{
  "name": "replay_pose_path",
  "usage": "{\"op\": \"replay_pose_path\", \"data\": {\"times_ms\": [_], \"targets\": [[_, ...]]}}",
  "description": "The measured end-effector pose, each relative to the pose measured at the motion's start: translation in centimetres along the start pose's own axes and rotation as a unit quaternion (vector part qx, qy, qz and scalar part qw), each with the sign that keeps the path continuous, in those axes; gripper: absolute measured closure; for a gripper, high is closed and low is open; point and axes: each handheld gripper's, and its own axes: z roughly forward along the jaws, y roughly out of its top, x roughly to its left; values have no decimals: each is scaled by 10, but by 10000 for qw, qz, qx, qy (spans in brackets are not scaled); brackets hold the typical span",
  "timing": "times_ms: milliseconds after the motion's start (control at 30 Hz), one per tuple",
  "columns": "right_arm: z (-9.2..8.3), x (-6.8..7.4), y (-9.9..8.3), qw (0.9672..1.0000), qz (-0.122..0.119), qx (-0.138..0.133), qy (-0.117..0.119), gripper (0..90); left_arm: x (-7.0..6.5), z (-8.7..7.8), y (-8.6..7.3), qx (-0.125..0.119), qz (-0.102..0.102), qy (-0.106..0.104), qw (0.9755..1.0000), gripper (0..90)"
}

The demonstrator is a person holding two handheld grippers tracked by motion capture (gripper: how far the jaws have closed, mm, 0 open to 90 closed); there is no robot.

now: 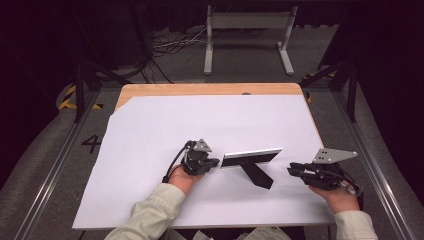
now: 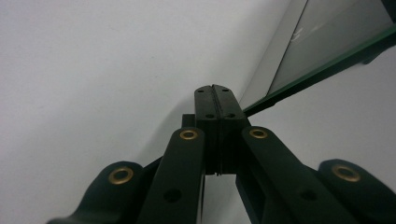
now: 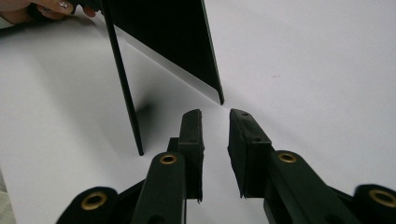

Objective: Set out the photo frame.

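Observation:
A photo frame [image 1: 251, 157] stands upright on the white sheet [image 1: 200, 120], propped by a black back leg [image 1: 257, 176]. My left gripper [image 1: 216, 162] sits at the frame's left end, jaws shut with nothing between them; whether it touches the frame I cannot tell. In the left gripper view its closed tips [image 2: 214, 88] lie low over the sheet, with the frame's glass and pale rim [image 2: 327, 42] just to the right. My right gripper [image 1: 291, 170] rests off the frame's right end, apart from it. Its jaws [image 3: 215, 114] stand open and empty, facing the frame's dark back panel [image 3: 163, 42] and thin leg [image 3: 123, 84].
The sheet covers most of a wooden table [image 1: 200, 89]. A person's fingers [image 3: 42, 9] show beyond the frame in the right gripper view. Behind the table a grey metal stand [image 1: 247, 35] and cables [image 1: 170, 45] lie on the floor. Metal rails [image 1: 367, 155] run along both sides.

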Motion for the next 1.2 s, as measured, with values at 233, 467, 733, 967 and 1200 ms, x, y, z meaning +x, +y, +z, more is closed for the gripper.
{"op": "replay_pose_path", "data": {"times_ms": [233, 467, 733, 967, 1200], "targets": [[-3, 0, -3, 10000, 59, -4, -15, 735, -3, 4, 3, 62, 112, -120, 9998, 900], [-7, 0, -4, 9999, 114, -75, -11, 733, -3, 5, 4, 87, 180, -222, 9996, 900], [-9, 0, -2, 9998, 131, -116, 2, 726, -4, 3, 5, 248, 481, -531, 9971, 900], [-10, -1, -2, 9998, 155, -101, 18, 724, -11, 3, 6, 427, 713, -722, 9939, 900], [-13, -2, -2, 9997, 230, -112, 18, 716, -16, 4, 8, 567, 888, -923, 9901, 900]]}}
